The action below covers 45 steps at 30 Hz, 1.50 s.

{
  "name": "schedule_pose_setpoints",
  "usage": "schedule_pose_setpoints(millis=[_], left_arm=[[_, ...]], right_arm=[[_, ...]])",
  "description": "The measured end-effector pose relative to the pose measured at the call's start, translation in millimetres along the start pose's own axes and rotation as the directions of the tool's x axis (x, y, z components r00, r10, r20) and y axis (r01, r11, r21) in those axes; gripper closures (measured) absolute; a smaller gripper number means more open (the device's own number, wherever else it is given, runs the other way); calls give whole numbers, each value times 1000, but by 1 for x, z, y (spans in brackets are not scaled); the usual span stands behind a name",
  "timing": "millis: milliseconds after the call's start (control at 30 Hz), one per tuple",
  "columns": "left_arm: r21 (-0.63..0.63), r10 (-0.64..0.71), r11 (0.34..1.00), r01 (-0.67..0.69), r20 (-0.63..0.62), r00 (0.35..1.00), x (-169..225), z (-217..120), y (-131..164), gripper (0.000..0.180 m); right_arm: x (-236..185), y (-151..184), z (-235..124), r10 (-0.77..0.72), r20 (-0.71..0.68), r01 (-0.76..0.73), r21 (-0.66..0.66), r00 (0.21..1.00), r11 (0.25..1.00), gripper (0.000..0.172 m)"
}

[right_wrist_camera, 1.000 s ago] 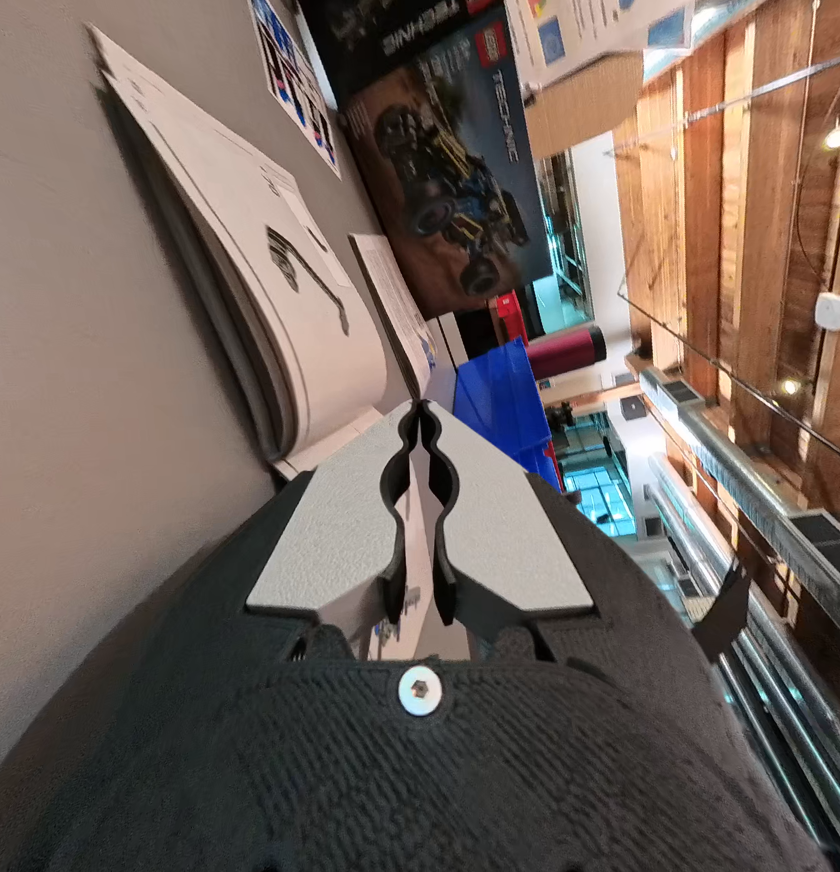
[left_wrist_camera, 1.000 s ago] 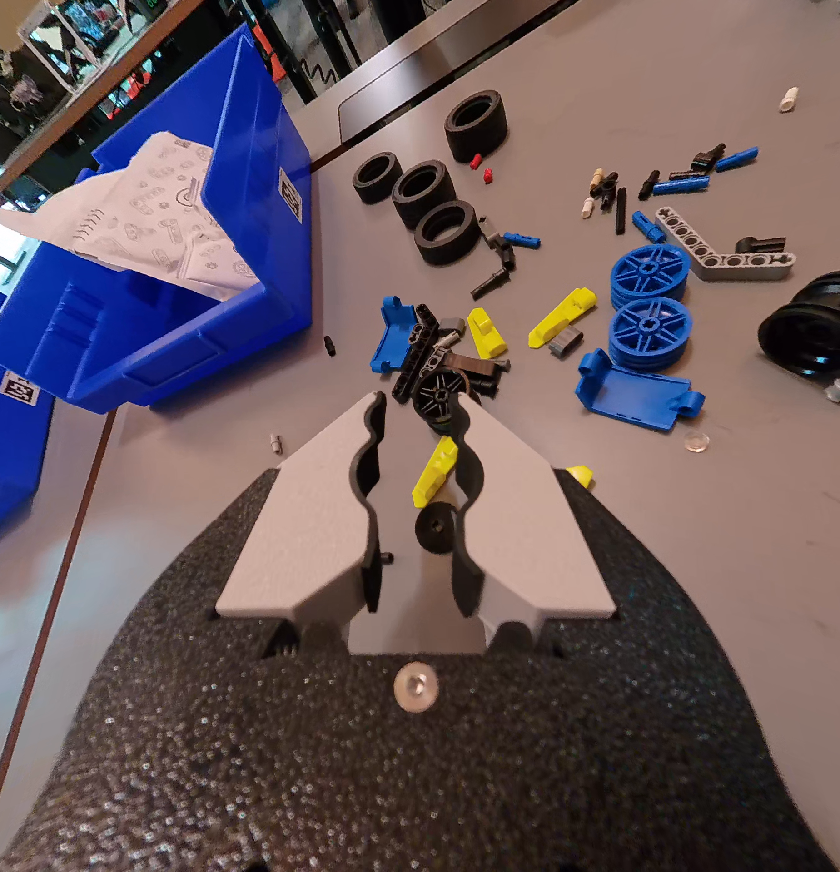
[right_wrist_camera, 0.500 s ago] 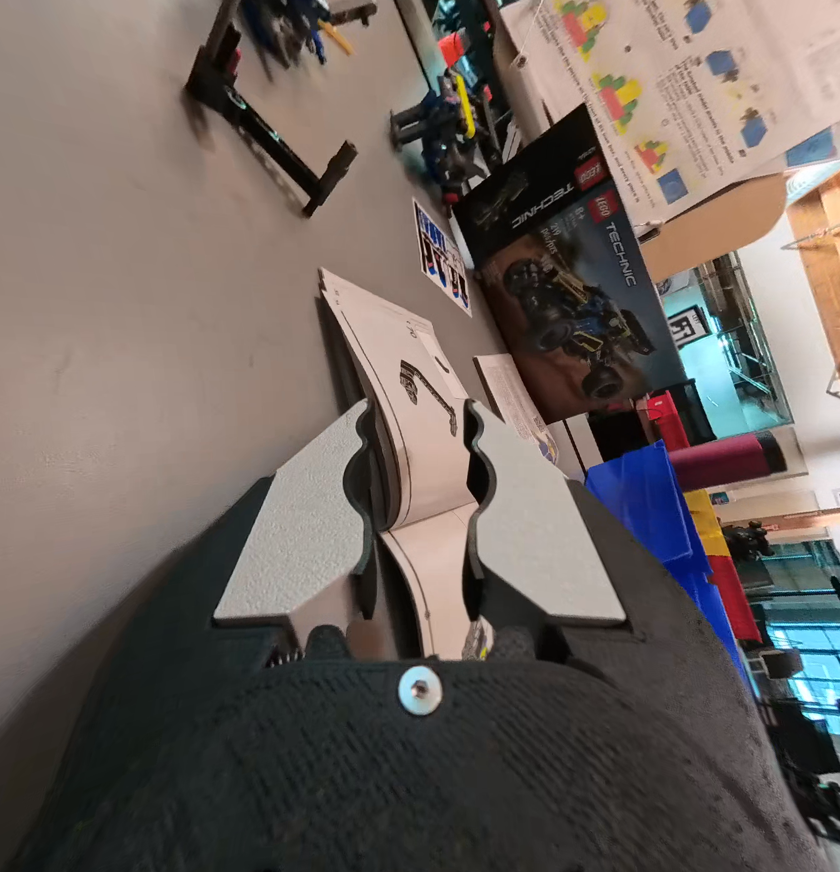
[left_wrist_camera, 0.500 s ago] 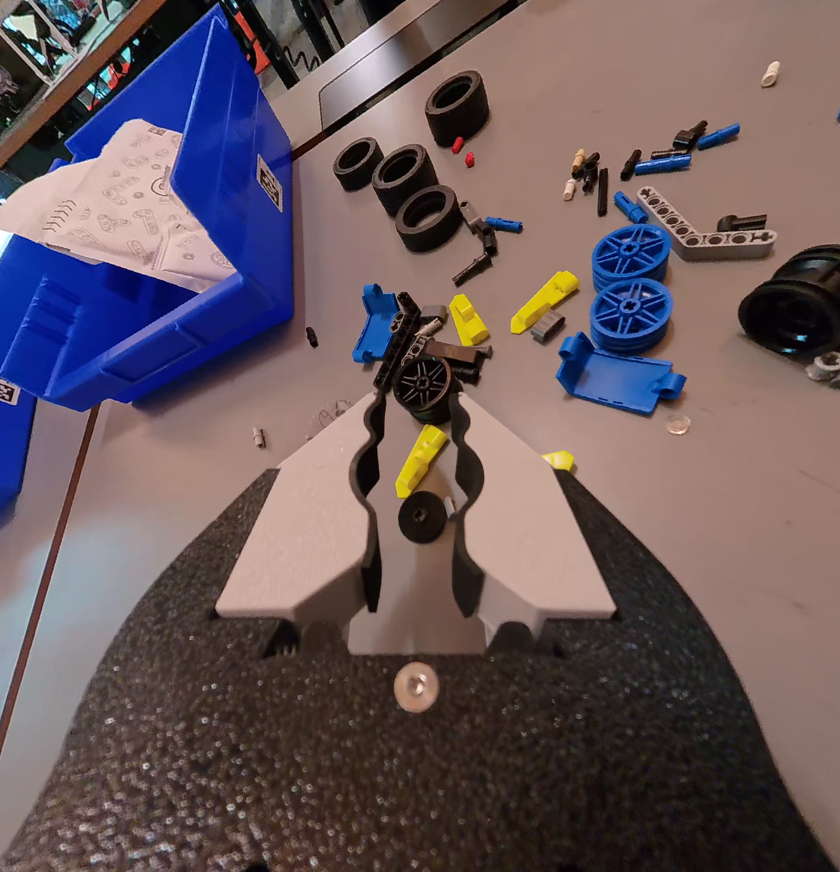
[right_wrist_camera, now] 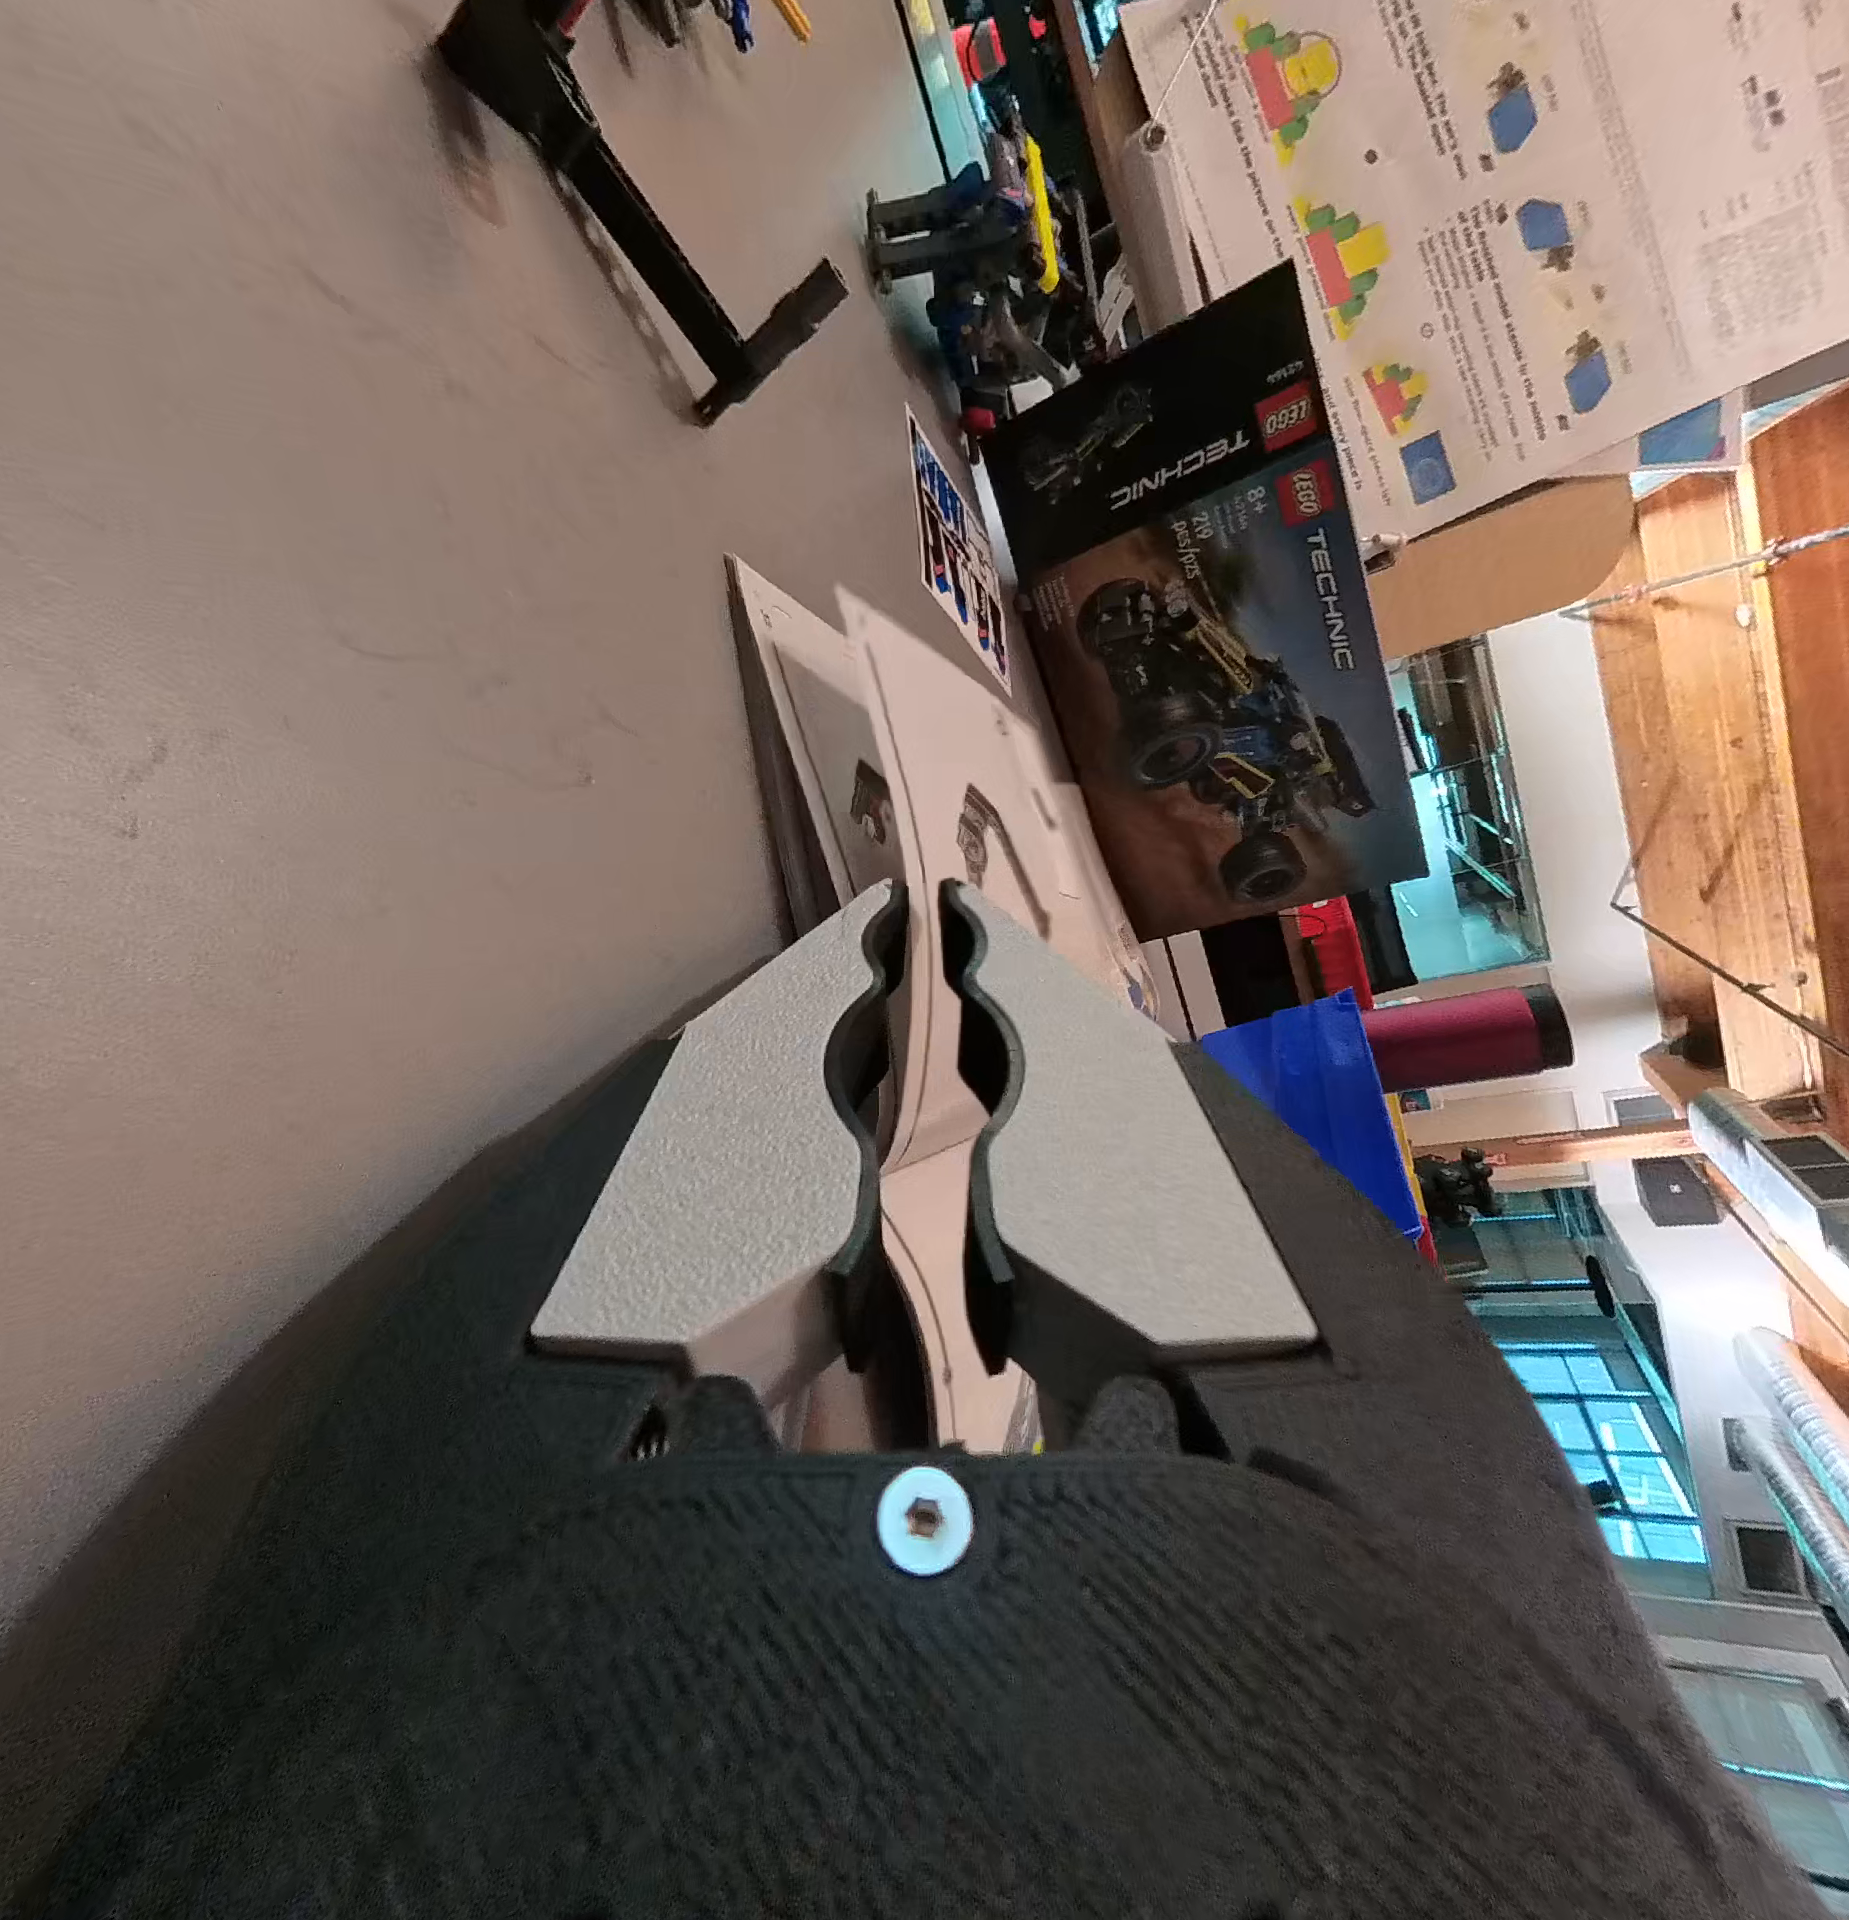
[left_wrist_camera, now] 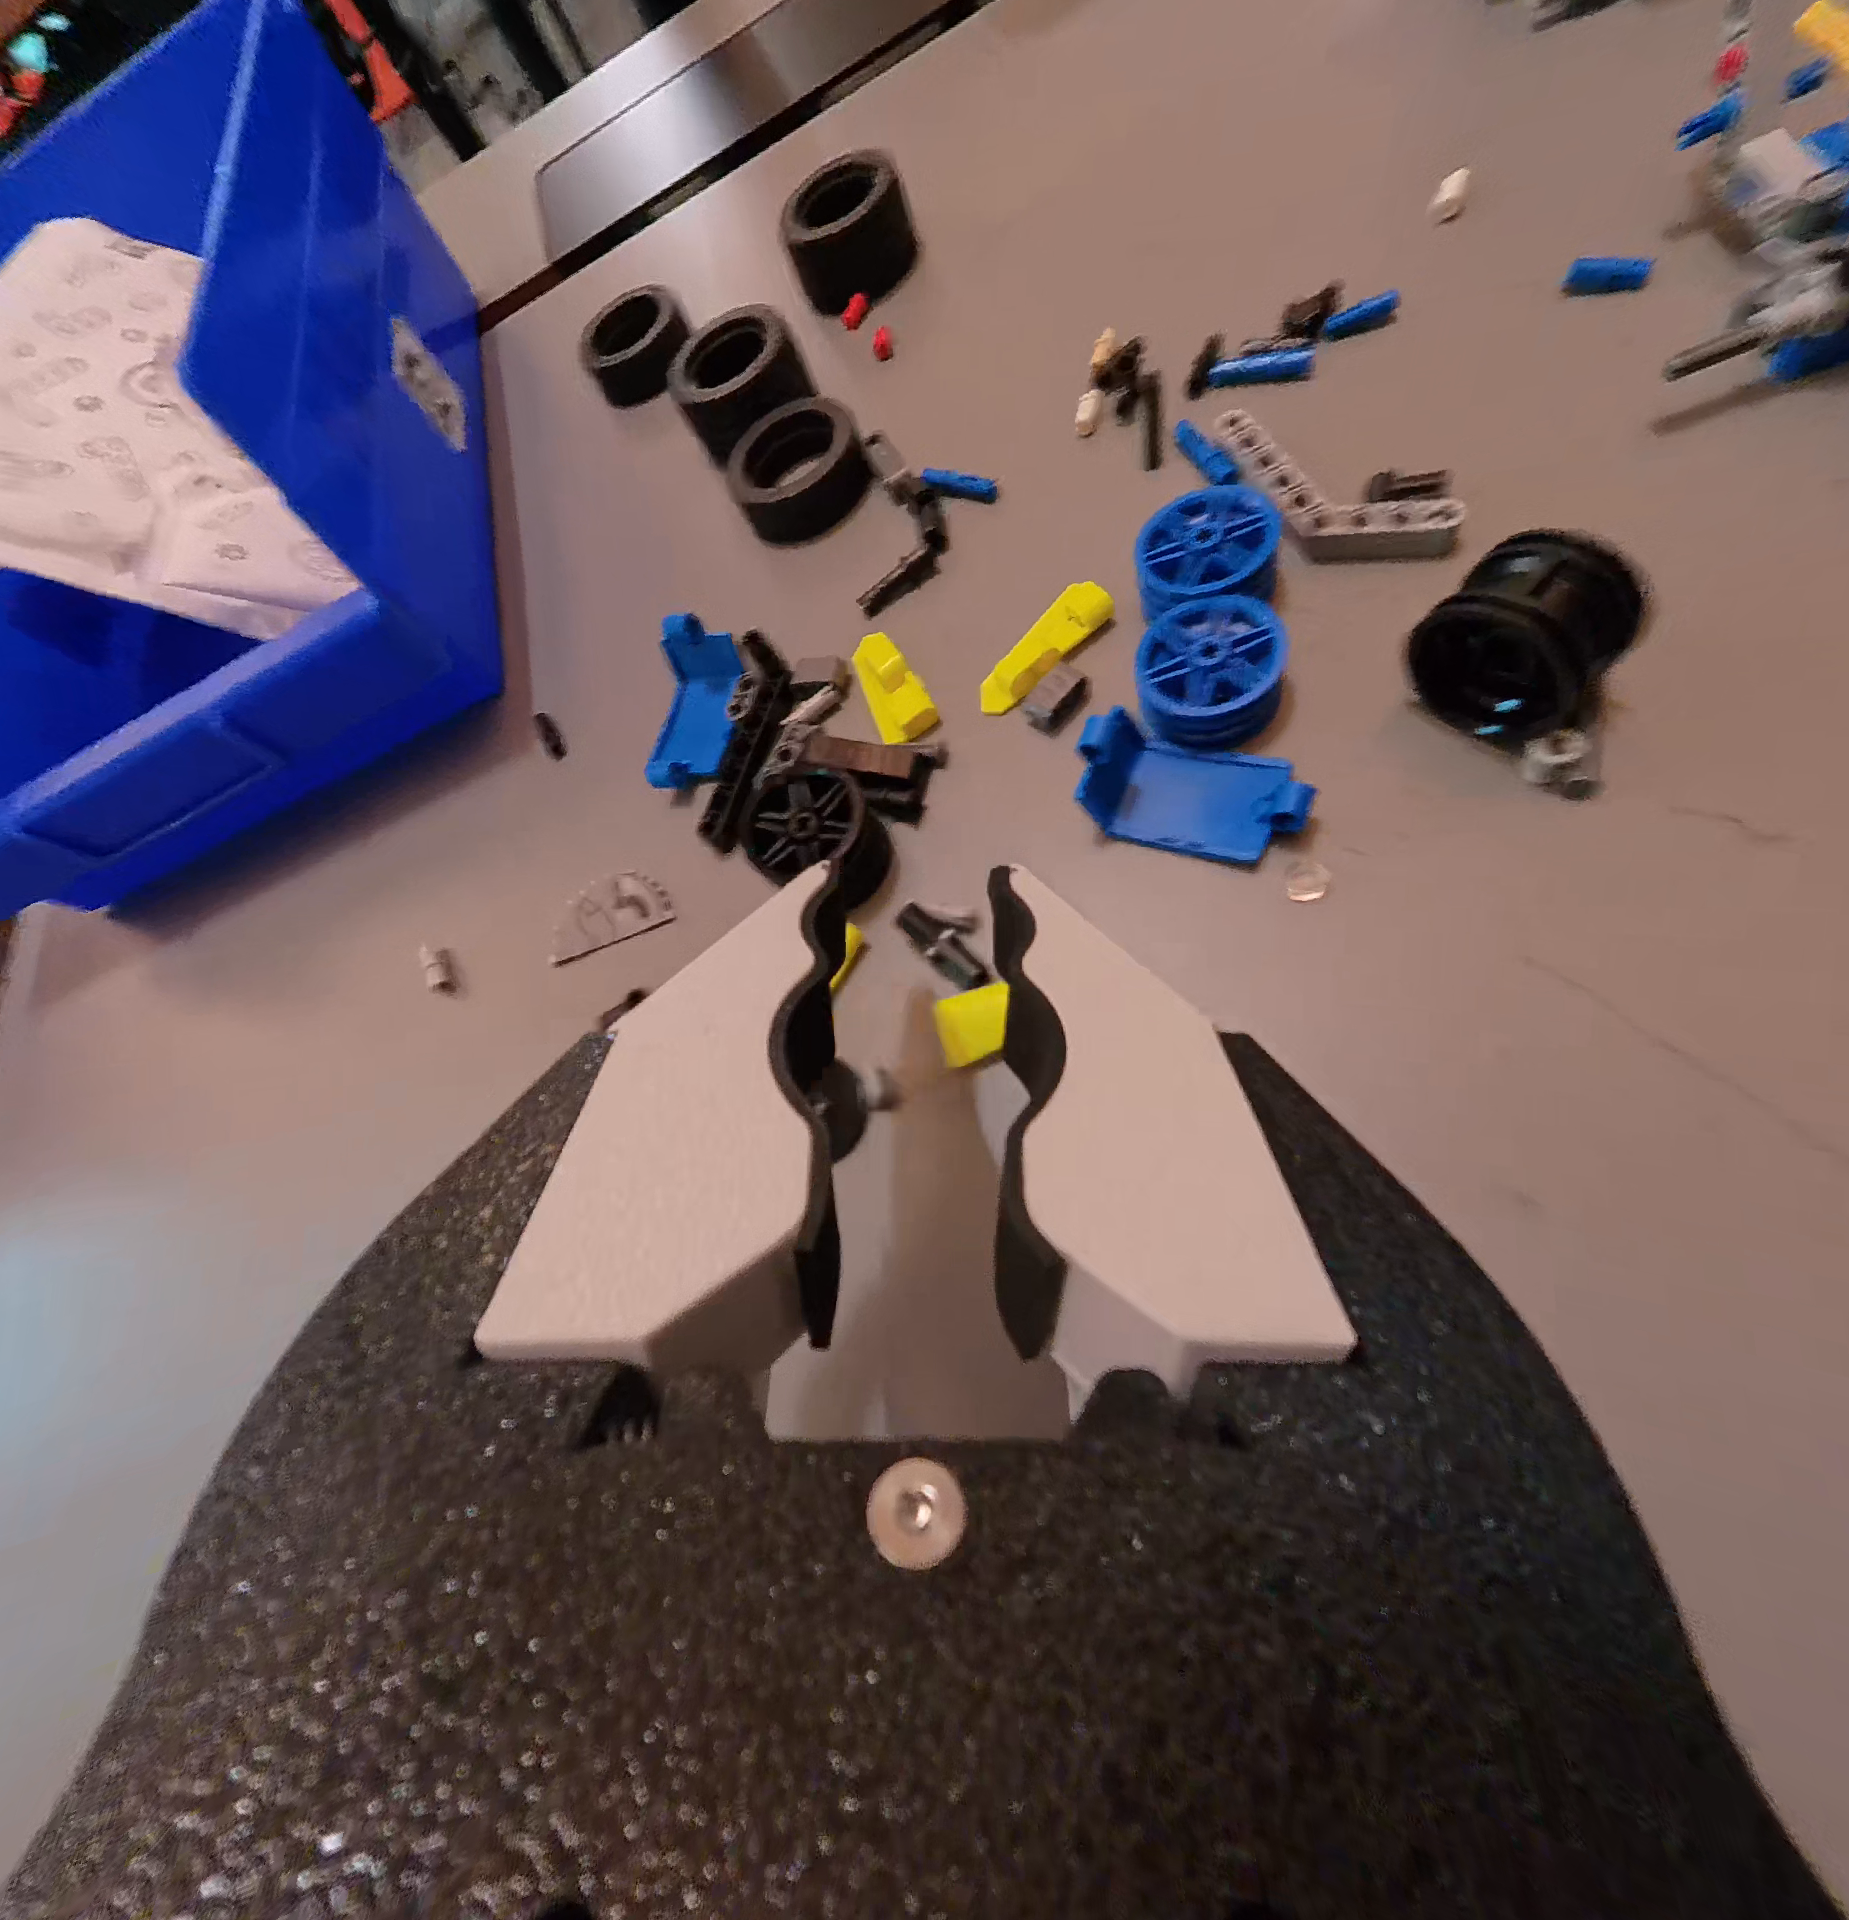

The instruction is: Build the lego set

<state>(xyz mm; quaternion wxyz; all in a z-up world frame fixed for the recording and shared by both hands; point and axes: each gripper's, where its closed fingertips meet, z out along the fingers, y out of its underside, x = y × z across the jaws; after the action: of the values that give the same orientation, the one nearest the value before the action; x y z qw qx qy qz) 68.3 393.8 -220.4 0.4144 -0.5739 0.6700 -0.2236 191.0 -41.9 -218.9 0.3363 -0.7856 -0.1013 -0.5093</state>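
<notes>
Booklet page [right_wrist_camera: 925,997] between right gripper [right_wrist_camera: 925,902] fingertips, box [right_wrist_camera: 1211,665] beside

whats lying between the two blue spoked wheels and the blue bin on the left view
In the left wrist view, between the blue spoked wheels and the blue bin: two yellow pieces, a black spoked wheel and a blue panel.

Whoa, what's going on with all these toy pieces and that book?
A person is working two handheld claws at a grey table. The left claw hangs open over scattered building pieces, just short of a black spoked wheel, with a small yellow piece between its fingers, not gripped. The right claw has nearly closed around a lifted page of the open instruction booklet.
</notes>
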Motion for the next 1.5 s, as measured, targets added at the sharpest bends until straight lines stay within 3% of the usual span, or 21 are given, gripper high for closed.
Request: schedule_pose_setpoints(millis=[133,300,400,533,567,667,767,867,967,1100,1200,1300,1400,1500], left_arm=[[55,-2,998,17,-249,969,52,-5,-16,151],[70,-48,995,78,-357,933,98,4,-38,135],[24,-80,995,94,-343,936,103,18,-38,140],[32,-55,997,69,-322,945,101,22,-41,169],[51,-29,998,47,-307,951,99,20,-43,179],[92,151,987,-132,-252,956,90,13,-44,179],[123,473,880,-458,-177,863,87,4,-42,180],[80,761,647,-758,-130,635,87,-1,-32,180],[43,853,508,-860,-162,496,88,-1,-23,180],[40,881,452,-891,-176,439,93,0,-20,179],[34,876,469,-883,-150,459,94,2,-21,169],[43,831,552,-833,-109,545,91,1,-24,165],[88,724,690,-719,-90,684,85,-7,-28,166],[184,457,881,-435,-99,884,63,-18,-39,168]], right_arm=[[-3,-2,0,-28,10,28,7,1000,1000,168],[-1,-2,1,-51,-12,51,-5,999,999,162],[3,-2,0,-65,-45,65,-10,997,998,162],[7,1,-1,-71,-70,69,-24,995,997,161],[9,1,-1,-73,-80,71,-28,994,997,162],[10,1,-1,-71,-89,68,-29,993,997,162],[13,1,-1,-49,-96,47,-23,994,999,162],[15,3,-2,-11,-102,10,-17,995,1000,162],[15,3,-2,-6,-98,5,-14,995,1000,162],[8,-1,-1,-34,-65,34,1,997,999,165],[-2,-6,-1,-79,-28,79,18,996,997,164],[-5,-7,0,-120,-22,120,8,993,993,165],[1,-7,-1,-126,-59,126,0,990,992,167],[10,-6,-4,-109,-110,109,-8,988,994,167]])
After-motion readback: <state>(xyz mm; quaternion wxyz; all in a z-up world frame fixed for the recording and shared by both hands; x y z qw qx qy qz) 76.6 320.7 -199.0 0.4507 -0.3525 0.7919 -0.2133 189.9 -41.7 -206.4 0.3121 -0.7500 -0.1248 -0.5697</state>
